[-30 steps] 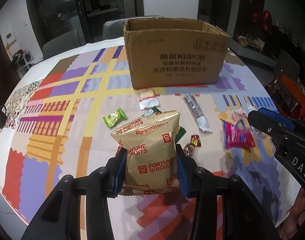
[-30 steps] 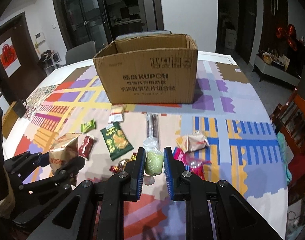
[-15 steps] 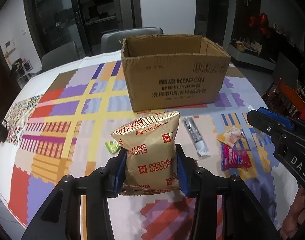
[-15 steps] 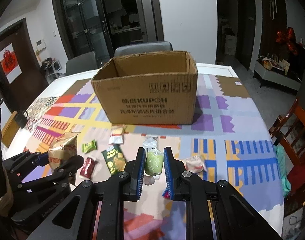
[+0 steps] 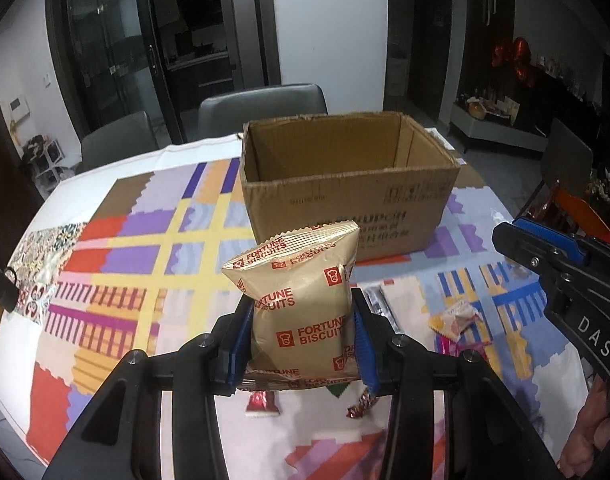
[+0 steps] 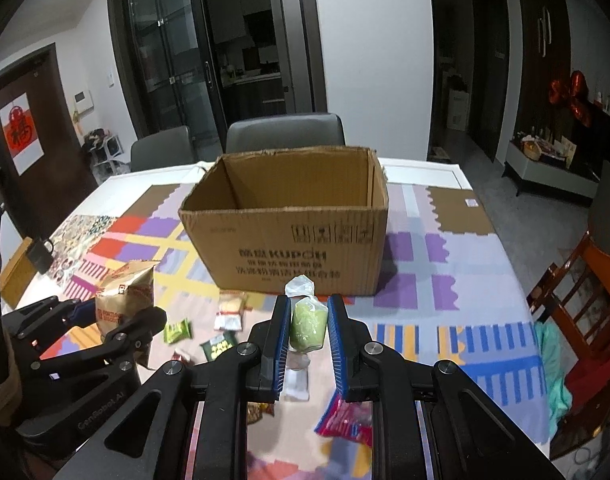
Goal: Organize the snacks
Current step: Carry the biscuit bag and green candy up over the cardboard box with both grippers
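In our left tongs (image 5: 303, 344) we hold a biscuit packet (image 5: 301, 304), pinched across its lower half so that it stands upright with its crimped top edge toward the box. Our right tongs (image 6: 307, 330) are nearly closed on a small green sweet in a clear wrapper (image 6: 308, 322), its twisted end sticking up above the pads. Both loads are clear of the desk (image 6: 445, 248). Straight ahead of both tongs, and lower than what they carry, stands the cardboard box (image 6: 285, 236) with its top open; we can see its far and side walls inside, but the bottom is hidden from us. The box's long side runs across our view, so the near wall is the edge each load has to pass over. The two tongs look about equally far from that wall, the left a little off to the box's left end. Between us and the box, loose snacks (image 6: 221, 316) lie scattered on the patterned cloth (image 5: 145, 240). We judge the next step to be carrying both forward over the near wall.
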Available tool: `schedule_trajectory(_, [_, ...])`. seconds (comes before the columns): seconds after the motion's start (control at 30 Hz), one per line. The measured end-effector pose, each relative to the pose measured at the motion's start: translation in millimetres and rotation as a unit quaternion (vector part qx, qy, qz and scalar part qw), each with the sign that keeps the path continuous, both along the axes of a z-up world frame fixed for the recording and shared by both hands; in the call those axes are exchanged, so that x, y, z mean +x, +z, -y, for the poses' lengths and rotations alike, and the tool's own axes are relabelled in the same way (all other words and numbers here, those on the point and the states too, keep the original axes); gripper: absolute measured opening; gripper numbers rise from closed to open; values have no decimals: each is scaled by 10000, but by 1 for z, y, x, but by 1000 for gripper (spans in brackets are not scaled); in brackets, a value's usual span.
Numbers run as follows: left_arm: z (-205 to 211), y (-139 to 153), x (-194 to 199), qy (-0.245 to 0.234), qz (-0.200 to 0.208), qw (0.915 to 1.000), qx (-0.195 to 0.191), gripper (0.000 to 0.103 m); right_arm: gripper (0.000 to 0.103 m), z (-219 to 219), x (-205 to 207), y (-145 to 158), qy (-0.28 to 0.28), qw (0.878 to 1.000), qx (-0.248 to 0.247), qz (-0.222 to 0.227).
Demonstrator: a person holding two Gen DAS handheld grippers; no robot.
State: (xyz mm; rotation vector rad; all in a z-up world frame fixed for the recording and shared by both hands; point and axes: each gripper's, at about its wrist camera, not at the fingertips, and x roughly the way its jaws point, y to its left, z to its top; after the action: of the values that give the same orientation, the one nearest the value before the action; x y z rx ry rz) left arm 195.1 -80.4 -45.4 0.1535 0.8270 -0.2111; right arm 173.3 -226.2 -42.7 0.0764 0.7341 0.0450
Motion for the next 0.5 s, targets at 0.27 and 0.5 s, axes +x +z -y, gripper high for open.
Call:
schedule_trajectory(0.27, [5, 11, 17, -55, 47, 10000, -53, 44, 20, -1, 15, 16, 21, 9997, -126, 208])
schedule_trajectory(0.5, [6, 23, 37, -95, 145, 9998, -85, 44, 20, 1, 31, 26, -22, 9993, -212, 315])
